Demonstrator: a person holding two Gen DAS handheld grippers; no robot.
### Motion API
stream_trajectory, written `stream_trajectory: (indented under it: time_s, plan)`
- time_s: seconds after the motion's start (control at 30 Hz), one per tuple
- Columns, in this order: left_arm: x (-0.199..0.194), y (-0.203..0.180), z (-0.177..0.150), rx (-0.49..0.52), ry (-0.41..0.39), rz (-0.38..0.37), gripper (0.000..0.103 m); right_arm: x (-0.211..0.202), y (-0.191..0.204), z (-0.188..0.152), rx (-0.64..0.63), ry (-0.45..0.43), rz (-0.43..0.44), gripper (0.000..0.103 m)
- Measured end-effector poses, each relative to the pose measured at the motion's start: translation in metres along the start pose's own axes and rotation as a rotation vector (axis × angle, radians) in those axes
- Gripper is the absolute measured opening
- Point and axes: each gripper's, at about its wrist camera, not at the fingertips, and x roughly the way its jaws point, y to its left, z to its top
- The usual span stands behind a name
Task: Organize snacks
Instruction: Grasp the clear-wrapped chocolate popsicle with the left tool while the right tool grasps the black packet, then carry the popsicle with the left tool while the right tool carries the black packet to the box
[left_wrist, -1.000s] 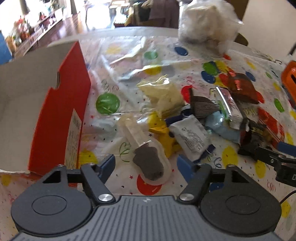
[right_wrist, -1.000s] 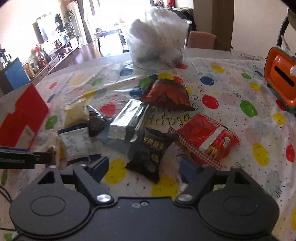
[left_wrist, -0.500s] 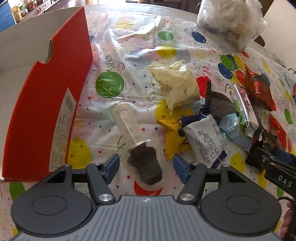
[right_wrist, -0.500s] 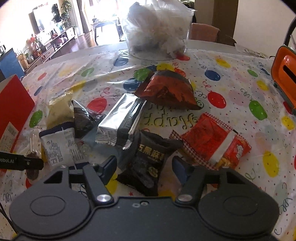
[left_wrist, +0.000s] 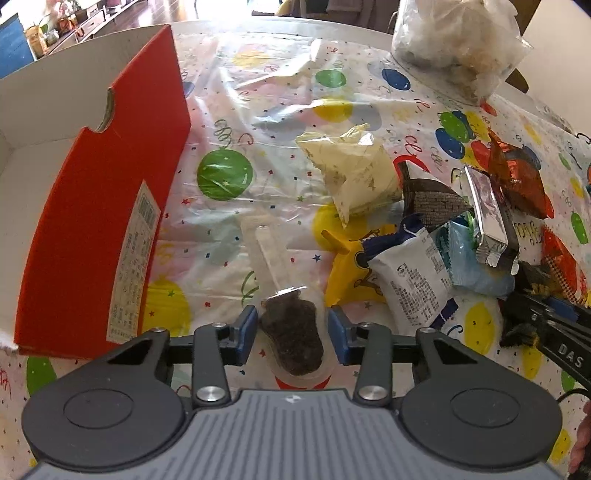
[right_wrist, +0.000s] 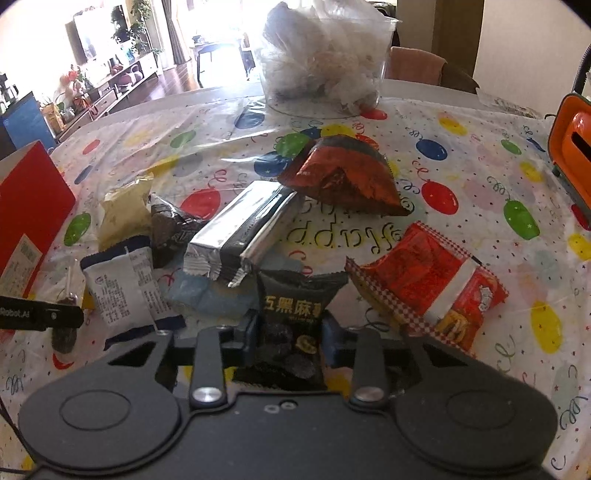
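Note:
My left gripper (left_wrist: 291, 334) has its blue pads on both sides of a clear packet with a dark snack (left_wrist: 293, 341) lying on the balloon tablecloth; the pads touch the packet's edges. My right gripper (right_wrist: 290, 338) is shut on a black snack packet with yellow letters (right_wrist: 295, 314). A pile of snacks lies between them: a cream packet (left_wrist: 354, 177), a white and navy packet (left_wrist: 413, 284), a silver packet (right_wrist: 236, 240), a dark red foil bag (right_wrist: 340, 177) and a red checked packet (right_wrist: 428, 284). An open red cardboard box (left_wrist: 92, 221) stands at the left.
A clear tub of wrapped items (right_wrist: 325, 62) stands at the table's far side. An orange case (right_wrist: 572, 147) sits at the right edge. The right gripper shows in the left wrist view (left_wrist: 546, 332) at the right.
Both grippers have moved down and forward and closed in. The left pads now flank the clear dark-snack packet. The right jaws have closed on the black packet.

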Motion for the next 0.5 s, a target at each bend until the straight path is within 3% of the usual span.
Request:
stream_trajectory:
  time_s: [0.5]
  plan:
    - [-0.027,0.005,-0.031,-0.042,-0.027,-0.013,0.040,-0.047,-0.008,-0.023,-0.020,-0.027,0.088,0.030]
